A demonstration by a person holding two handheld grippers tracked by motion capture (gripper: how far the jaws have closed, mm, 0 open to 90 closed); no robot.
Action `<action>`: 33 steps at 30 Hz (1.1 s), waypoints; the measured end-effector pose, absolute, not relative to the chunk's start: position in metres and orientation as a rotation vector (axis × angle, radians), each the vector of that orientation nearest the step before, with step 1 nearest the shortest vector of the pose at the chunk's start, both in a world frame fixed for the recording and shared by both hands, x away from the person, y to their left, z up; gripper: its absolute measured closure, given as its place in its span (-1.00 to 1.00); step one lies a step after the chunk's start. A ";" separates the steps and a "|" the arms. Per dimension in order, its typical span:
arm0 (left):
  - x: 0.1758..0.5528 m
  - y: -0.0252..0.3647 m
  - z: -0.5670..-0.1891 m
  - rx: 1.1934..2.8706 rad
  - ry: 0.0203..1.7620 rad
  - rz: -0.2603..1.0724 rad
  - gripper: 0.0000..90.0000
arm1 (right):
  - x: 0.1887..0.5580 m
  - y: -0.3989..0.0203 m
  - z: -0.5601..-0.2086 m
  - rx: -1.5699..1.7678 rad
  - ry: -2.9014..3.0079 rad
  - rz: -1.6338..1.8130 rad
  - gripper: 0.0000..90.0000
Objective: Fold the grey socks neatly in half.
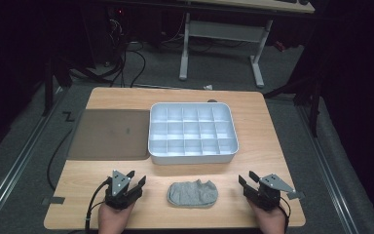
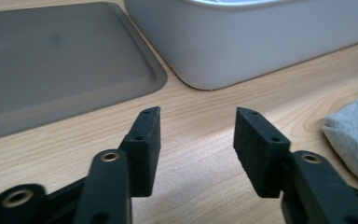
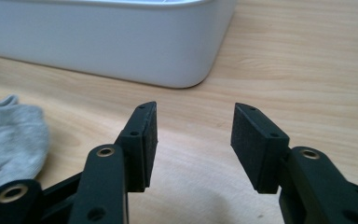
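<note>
A grey sock (image 1: 193,193) lies flat on the wooden table near its front edge, between the two grippers. My left gripper (image 1: 136,178) rests on the table to the sock's left, open and empty; in the left gripper view (image 2: 198,114) its jaws stand apart over bare wood, with the sock (image 2: 354,137) at the right edge. My right gripper (image 1: 246,178) rests to the sock's right, also open with nothing between its jaws (image 3: 195,109); the sock (image 3: 9,137) shows at the left of that view. A white tray with several compartments (image 1: 193,151) stands behind the sock.
A flat grey lid (image 1: 108,134) lies left of the white tray (image 2: 261,51) (image 3: 121,46), also seen as the grey lid (image 2: 51,60) ahead of the left gripper. Bare wood runs along the table (image 1: 253,126) on the tray's right side. Beyond the table stand desk legs and cables on the floor.
</note>
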State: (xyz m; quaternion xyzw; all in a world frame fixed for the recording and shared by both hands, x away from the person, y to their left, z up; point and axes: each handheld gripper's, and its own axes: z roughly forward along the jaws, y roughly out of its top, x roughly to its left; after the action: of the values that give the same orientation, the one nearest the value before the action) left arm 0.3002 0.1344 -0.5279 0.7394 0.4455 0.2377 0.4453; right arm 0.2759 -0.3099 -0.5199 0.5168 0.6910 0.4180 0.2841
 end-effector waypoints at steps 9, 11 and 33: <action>0.302 0.133 -0.528 1.839 1.101 0.522 0.00 | 0.278 -0.304 -0.522 1.388 1.894 1.080 0.19; 0.301 0.132 -0.530 1.846 1.094 0.506 -0.04 | 0.278 -0.303 -0.523 1.418 1.899 1.099 0.14; 0.292 0.117 -0.522 1.875 1.002 0.438 -0.14 | 0.278 -0.275 -0.516 1.260 2.030 1.189 -0.08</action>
State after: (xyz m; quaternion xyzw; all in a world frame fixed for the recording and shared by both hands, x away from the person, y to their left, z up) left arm 0.2917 0.1173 -0.5216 0.7641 0.4082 0.1784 0.4666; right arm 0.2782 -0.2748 -0.5159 0.4591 0.7394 0.4332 0.2341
